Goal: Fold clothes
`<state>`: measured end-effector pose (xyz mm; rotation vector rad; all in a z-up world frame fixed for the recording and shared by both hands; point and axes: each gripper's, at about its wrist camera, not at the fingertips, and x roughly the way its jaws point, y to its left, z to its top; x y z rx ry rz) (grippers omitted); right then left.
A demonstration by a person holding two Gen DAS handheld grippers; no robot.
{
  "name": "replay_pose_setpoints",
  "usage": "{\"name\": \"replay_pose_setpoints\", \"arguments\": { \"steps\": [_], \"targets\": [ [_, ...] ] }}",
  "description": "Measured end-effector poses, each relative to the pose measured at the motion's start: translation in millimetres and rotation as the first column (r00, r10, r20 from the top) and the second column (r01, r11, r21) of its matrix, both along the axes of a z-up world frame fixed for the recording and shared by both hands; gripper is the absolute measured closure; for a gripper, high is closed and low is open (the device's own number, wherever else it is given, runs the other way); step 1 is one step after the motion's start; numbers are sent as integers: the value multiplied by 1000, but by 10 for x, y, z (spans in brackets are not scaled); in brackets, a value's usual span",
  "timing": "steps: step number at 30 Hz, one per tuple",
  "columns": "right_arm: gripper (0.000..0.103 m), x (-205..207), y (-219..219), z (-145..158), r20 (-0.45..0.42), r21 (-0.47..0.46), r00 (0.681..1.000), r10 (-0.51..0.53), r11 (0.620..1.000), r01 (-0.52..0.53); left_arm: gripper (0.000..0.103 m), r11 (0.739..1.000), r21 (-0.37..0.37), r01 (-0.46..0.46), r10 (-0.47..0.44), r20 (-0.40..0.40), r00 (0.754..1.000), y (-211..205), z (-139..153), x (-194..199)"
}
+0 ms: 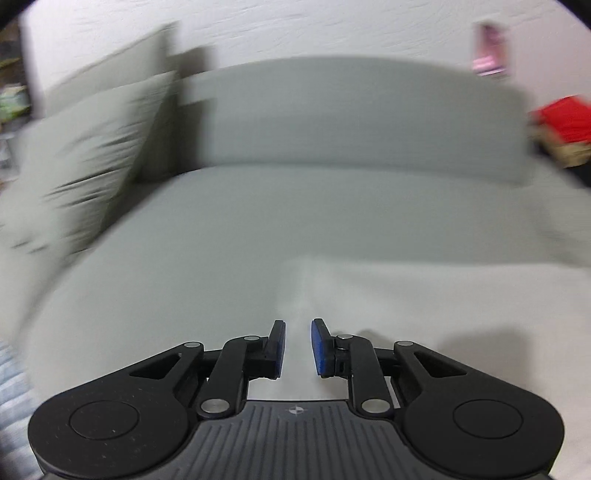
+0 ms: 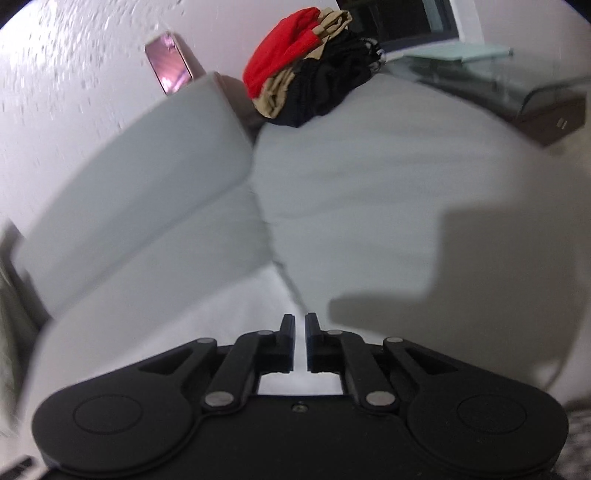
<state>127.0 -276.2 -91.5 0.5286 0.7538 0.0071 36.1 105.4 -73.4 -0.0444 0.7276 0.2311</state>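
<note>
- We see a white garment spread flat on the sofa seat, right below both tools; the right wrist view shows it too.
- Left gripper hovers over the garment's left edge, blue pads a narrow gap apart, nothing between them.
- Right gripper sits over the white cloth, fingers nearly together with a thin slit between; we see no fabric pinched.
- A stack of folded clothes, red on top of tan and black, sits at the far end of the seat, well apart from the garment; in the left view only a red blur cut by the frame edge.
- Grey back cushion runs behind the seat; a loose pillow leans at the left end.
- Pinkish object on the white wall; too blurred to identify.
- Dark glass-topped table beyond the clothes stack.
- A big shadow falls across the seat at right.
- Motion blur smears both views; garment type and its far edges can't be made out.
</note>
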Motion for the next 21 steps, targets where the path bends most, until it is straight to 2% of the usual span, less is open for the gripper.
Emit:
{"name": "replay_pose_setpoints", "arguments": {
  "steps": [3, 5, 6, 8, 10, 12, 13, 15, 16, 17, 18, 20, 21],
  "targets": [
    [91, 181, 204, -69, 24, 126, 995, 95, 987, -97, 83, 979, -88, 182, -178, 47, 983, -305, 31, 273],
    [91, 287, 431, -111, 65, 165, 978, 196, 965, -204, 81, 962, -62, 265, -261, 68, 963, -581, -21, 462],
    [91, 347, 549, -144, 84, 167, 966, 243, 953, -254, 76, 957, -47, 286, -283, 66, 957, -688, -79, 572],
    [89, 483, 763, -240, 100, 139, 940, 327, 931, -338, 76, 961, 6, 277, -277, 46, 960, -799, -249, 779],
    [89, 629, 876, -376, 75, 96, 927, 367, 923, -373, 76, 970, 142, 199, -204, 18, 979, -821, -459, 922],
    [89, 758, 855, -513, 46, 46, 934, 353, 934, -355, 75, 970, 235, 64, -63, -13, 998, -660, -625, 1000],
    [95, 818, 816, -571, 39, 24, 940, 339, 940, -340, 73, 962, 273, -5, 12, -23, 1000, -567, -699, 1033],
    [97, 912, 614, -624, 48, -11, 968, 247, 969, -247, 69, 954, 238, -184, 199, -40, 979, -231, -731, 1029],
    [97, 952, 487, -643, 42, -40, 986, 163, 986, -161, 62, 943, 226, -243, 258, -40, 965, -106, -721, 1009],
    [97, 989, 337, -680, 25, -61, 997, 70, 996, -69, 40, 931, 219, -293, 309, -41, 950, 6, -713, 990],
    [103, 1024, 179, -738, 0, -55, 1000, -4, 998, 4, 35, 927, 238, -290, 309, -45, 950, 28, -717, 988],
    [103, 1034, 6, -789, -5, 9, 999, -32, 999, 32, 34, 917, 291, -274, 298, -43, 954, -1, -703, 970],
    [103, 997, 52, -734, 13, -42, 999, -33, 999, 33, 35, 906, 327, -269, 296, -33, 955, -50, -673, 946]
  ]
}}
